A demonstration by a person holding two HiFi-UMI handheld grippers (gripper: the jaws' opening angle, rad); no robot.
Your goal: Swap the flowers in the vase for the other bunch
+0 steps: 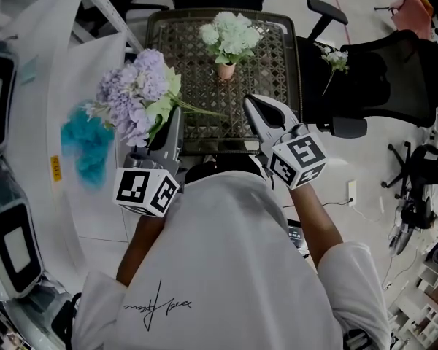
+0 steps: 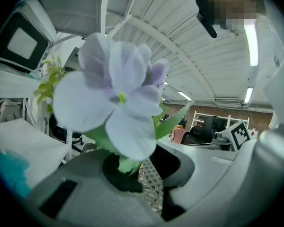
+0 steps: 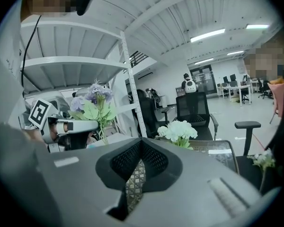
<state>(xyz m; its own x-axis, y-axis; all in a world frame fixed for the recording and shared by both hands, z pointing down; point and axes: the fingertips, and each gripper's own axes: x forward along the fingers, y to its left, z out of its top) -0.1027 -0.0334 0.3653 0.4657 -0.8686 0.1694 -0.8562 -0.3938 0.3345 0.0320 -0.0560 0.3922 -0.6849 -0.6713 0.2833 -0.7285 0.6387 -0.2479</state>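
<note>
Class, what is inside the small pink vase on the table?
A bunch of white flowers stands in the pink vase, blooms above its rim. The vase wall hides the lower stems and whether anything else is inside.

Purple bunch [image 1: 133, 93] in the left gripper [image 1: 173, 122] (white flowers [image 1: 232, 31] in the vase [image 1: 225, 70] beyond)

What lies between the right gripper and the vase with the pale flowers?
Only bare lattice tabletop lies between the right gripper and the vase. The head view shows this stretch.
</note>
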